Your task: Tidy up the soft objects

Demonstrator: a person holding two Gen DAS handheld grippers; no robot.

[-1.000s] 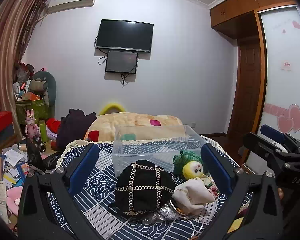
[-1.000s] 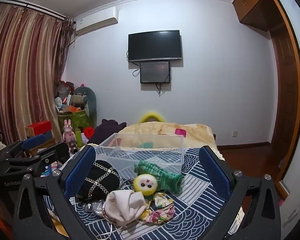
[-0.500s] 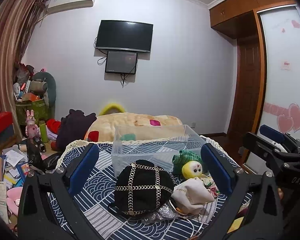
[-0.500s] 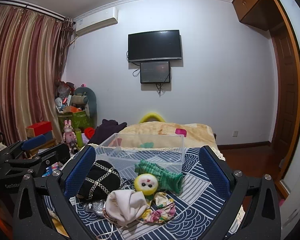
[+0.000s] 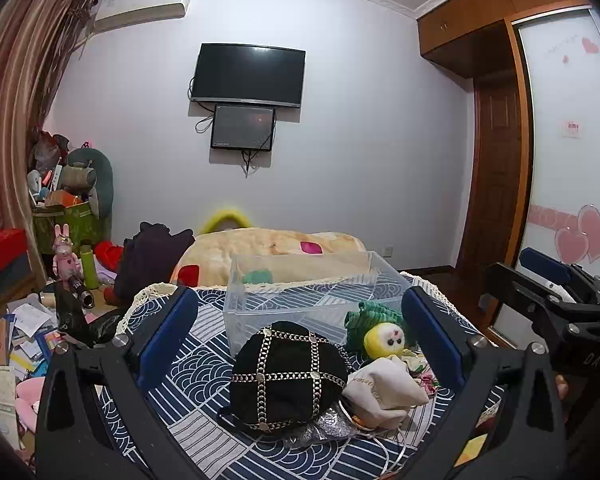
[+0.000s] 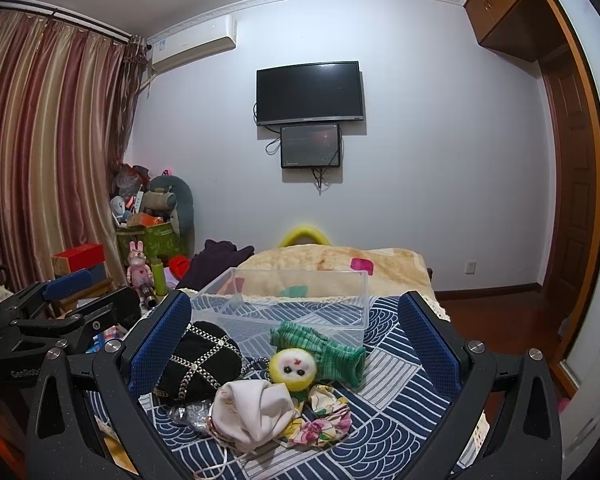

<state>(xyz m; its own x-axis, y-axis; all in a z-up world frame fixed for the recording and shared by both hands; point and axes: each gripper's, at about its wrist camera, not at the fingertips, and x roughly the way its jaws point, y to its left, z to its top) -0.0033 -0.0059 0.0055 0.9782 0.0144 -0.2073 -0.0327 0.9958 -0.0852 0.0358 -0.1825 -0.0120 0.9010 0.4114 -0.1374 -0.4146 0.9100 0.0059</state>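
Note:
A black hat with gold chain grid (image 5: 286, 372) (image 6: 198, 360) lies on the navy patterned tablecloth (image 5: 204, 360). To its right lie a cream cloth pouch (image 5: 384, 388) (image 6: 256, 406), a yellow plush ball with a face (image 5: 382, 340) (image 6: 293, 366), a green knit piece (image 5: 370, 314) (image 6: 324, 346) and a floral fabric (image 6: 320, 420). A clear plastic bin (image 5: 300, 292) (image 6: 284, 304) stands behind them. My left gripper (image 5: 300, 340) is open above the hat. My right gripper (image 6: 294, 344) is open above the ball. Both are empty.
The right gripper's body (image 5: 552, 300) shows at the right of the left wrist view; the left gripper's body (image 6: 60, 312) shows at the left of the right wrist view. A bed with a beige blanket (image 5: 276, 248) lies behind the table. Cluttered toys and papers (image 5: 28, 320) fill the floor at left.

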